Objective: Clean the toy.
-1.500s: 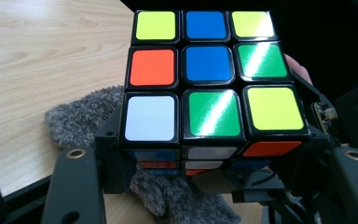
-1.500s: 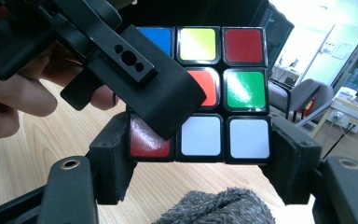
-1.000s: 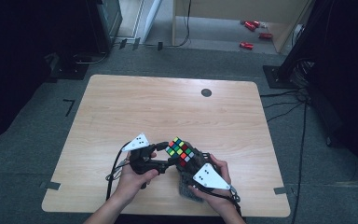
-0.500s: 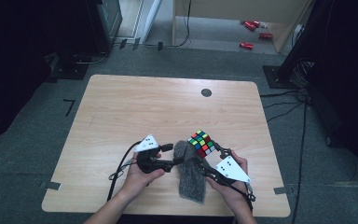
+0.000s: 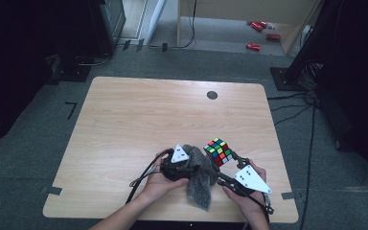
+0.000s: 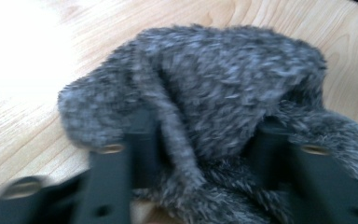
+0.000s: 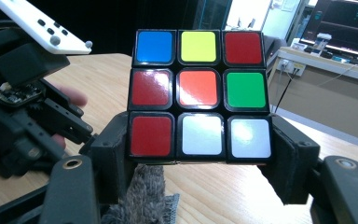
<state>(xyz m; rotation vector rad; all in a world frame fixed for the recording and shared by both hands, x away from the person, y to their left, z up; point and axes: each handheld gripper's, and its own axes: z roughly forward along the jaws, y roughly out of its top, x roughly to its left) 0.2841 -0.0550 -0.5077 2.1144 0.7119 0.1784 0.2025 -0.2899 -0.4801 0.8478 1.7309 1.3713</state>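
A scrambled Rubik's cube [image 5: 217, 148] hangs just above the table, and my right gripper [image 5: 223, 160] is shut on its lower sides. In the right gripper view the cube [image 7: 198, 93] shows a face of red, white, blue, yellow, orange and green stickers between the two jaws of that gripper [image 7: 200, 149]. A grey furry cloth [image 5: 202, 184] lies bunched on the table near the front edge. My left gripper [image 5: 195, 165] has just been closing its jaws, and in the left gripper view it [image 6: 200, 135] pinches a fold of the fur [image 6: 223, 79].
The wooden table [image 5: 148, 110] has a small black disc [image 5: 212, 95] near its far edge. Red items [image 5: 254, 46] lie on the floor beyond it. Dark equipment stands at the back left, and a black stand with cables at the right.
The right gripper has carried the cube to the right, off the cloth. The left gripper has moved right and down onto the cloth, and its jaws have closed on the fur.
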